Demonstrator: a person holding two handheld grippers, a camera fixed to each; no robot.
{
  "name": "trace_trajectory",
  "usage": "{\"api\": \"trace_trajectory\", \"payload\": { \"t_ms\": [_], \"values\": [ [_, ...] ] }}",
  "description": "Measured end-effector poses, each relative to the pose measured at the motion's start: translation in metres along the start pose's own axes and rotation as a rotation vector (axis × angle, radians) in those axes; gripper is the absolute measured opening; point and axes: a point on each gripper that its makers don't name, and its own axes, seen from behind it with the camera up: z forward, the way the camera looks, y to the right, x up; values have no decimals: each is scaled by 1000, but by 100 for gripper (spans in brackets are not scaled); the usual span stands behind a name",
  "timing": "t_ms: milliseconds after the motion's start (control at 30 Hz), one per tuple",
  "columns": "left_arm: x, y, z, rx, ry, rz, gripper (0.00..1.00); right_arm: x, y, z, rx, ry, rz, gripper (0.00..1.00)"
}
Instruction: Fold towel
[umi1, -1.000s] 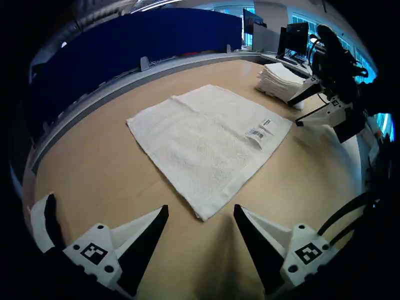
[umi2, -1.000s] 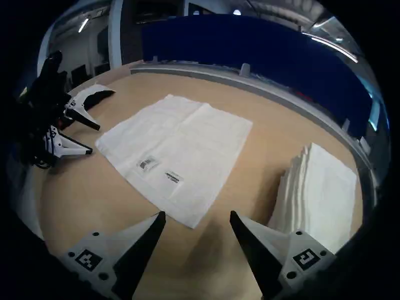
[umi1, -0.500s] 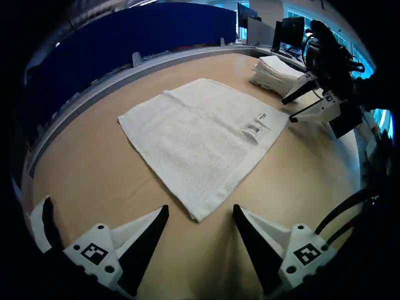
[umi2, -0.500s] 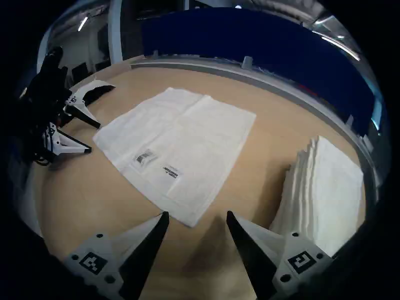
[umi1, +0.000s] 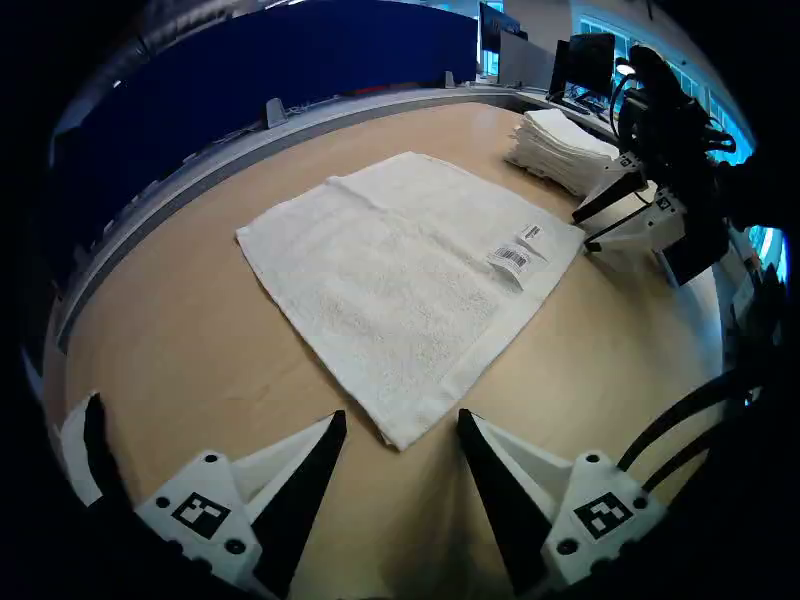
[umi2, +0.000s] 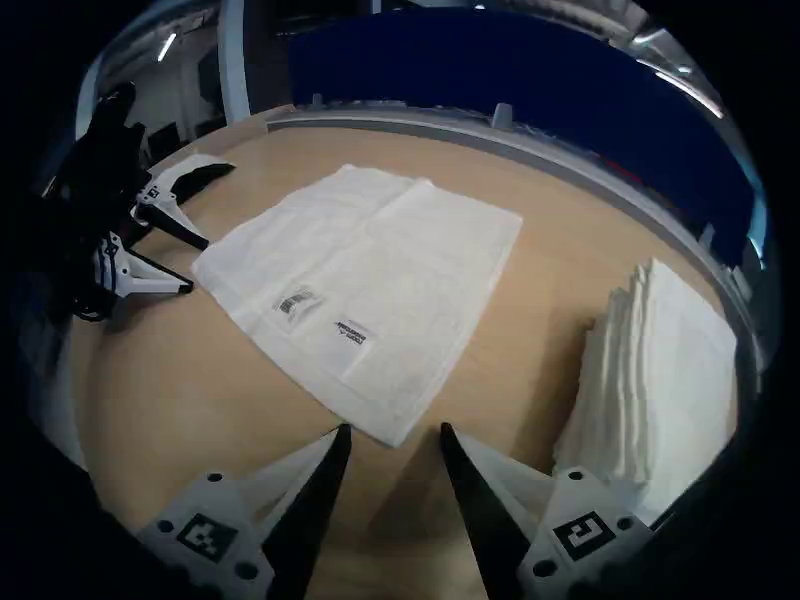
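Just ahead of the left gripper (umi1: 400, 420) and the right gripper (umi2: 394, 432), a near towel (umi1: 400, 260) corner points between their open, empty jaws.

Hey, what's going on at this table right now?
A person is setting up to fold a white towel that lies spread flat on a wooden table. The left hand-held gripper and the right hand-held gripper, one in each hand, are both open. Each has a near corner of the towel between its fingers, not yet pinched. No fold has been made. A stack of folded towels sits off to the side.
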Motion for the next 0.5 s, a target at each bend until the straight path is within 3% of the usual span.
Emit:
{"api": "trace_trajectory", "payload": {
  "t_ms": [200,400,500],
  "values": [
    [0,3,0,-8,-2,1,73,0,-1,0,3,0,-4,63],
    [1,8,1,-21,-7,7,60,1,0,1,1,1,1,45],
    [1,9,1,-23,-8,14,54,1,0,1,3,1,3,41]
  ]
}}
